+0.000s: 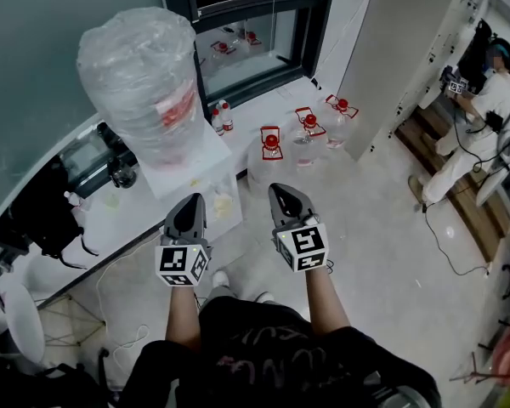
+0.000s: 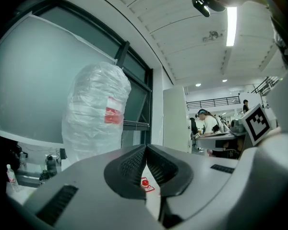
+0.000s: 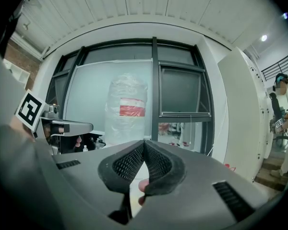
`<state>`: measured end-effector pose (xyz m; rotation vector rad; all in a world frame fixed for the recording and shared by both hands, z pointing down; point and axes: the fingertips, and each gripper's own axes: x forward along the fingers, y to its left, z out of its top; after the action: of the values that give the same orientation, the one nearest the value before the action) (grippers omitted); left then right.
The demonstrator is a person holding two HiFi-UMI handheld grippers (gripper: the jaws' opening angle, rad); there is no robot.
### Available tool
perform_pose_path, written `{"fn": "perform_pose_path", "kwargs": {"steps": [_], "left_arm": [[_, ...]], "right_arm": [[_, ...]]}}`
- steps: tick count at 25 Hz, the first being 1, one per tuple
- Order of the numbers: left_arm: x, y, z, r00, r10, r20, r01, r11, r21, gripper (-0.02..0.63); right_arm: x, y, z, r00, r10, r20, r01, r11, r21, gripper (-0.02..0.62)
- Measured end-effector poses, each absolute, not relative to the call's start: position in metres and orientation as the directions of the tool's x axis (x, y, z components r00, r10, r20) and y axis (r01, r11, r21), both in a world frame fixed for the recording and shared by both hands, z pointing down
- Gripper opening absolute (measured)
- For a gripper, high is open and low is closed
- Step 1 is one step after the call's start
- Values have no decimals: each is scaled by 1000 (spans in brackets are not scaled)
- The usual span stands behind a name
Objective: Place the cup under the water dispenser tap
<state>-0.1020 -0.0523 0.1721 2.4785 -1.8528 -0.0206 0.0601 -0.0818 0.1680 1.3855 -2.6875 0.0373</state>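
Left gripper [image 1: 191,202] and right gripper [image 1: 280,192] are held side by side in front of the person, a little apart, both pointing roughly level toward the water dispenser [image 1: 206,170]. In the left gripper view the ribbed black pads [image 2: 134,163] meet at their tips with nothing between them. The right gripper view shows the same: jaws pressed together, empty.

The dispenser is a white box against the window wall, just beyond the left gripper's tip in the head view. On top sits a large bottle [image 1: 140,79] wrapped in crinkled clear plastic, and a red label [image 1: 177,104] shows through the wrap. That wrapped bottle stands ahead of the jaws in both gripper views.

A pale yellowish patch [image 1: 223,204] low on the dispenser's front, just beside the left gripper's tip, may be the cup, but it is too small and washed out to be sure.

Right of the dispenser, clear water jugs [image 1: 272,147] with red caps stand on the pale floor below the window. To the left, a white counter [image 1: 119,219] carries a dark appliance [image 1: 110,155]. At the far right, well apart from all this, another person in white [image 1: 480,117] stands beside some wooden steps.
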Motion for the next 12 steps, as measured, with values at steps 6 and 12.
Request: {"fn": "perform_pose_path", "kwargs": {"steps": [6, 12], "left_arm": [[-102, -49, 172, 298, -954, 20, -954, -298, 33, 17], [-105, -46, 174, 295, -955, 31, -956, -294, 22, 17]], "right_arm": [[58, -81, 171, -576, -809, 116, -811, 584, 44, 12], [53, -78, 171, -592, -797, 119, -798, 601, 48, 12]]}}
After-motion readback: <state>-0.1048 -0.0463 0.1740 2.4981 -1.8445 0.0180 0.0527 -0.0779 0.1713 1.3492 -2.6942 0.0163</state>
